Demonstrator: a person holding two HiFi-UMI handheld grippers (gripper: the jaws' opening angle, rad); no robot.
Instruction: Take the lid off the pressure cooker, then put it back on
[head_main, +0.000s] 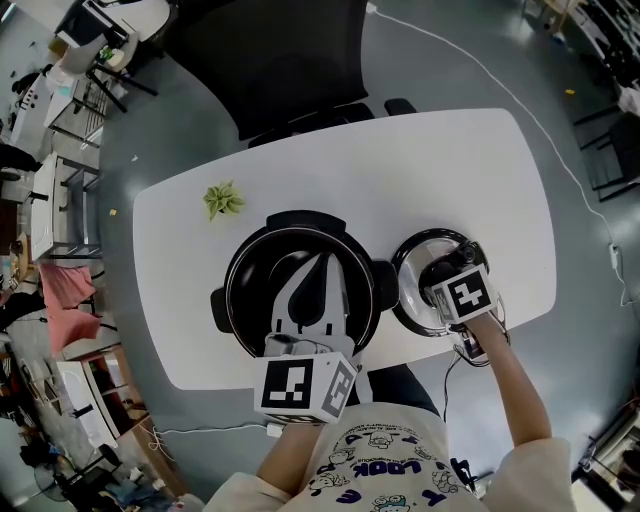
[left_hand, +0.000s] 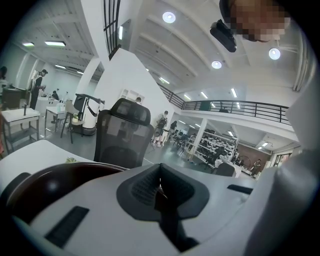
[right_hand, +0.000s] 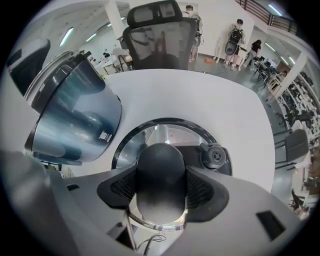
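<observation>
On the white table (head_main: 450, 170), right of the open pressure cooker (head_main: 232, 300), is the lid (head_main: 412, 300), its rim close against the cooker's side handle. Whether the lid rests on the table or is held just above it I cannot tell. The right gripper (right_hand: 161, 189) points down, its jaws pinching the lid's black knob (right_hand: 161, 162) from both sides, next to a small round valve (right_hand: 214, 156). The left gripper (head_main: 319, 266) reaches over the cooker's dark bowl with its jaws pressed together on nothing. Beyond the cooker lie a small green plant (head_main: 222, 199) and a black office chair (head_main: 290, 60).
</observation>
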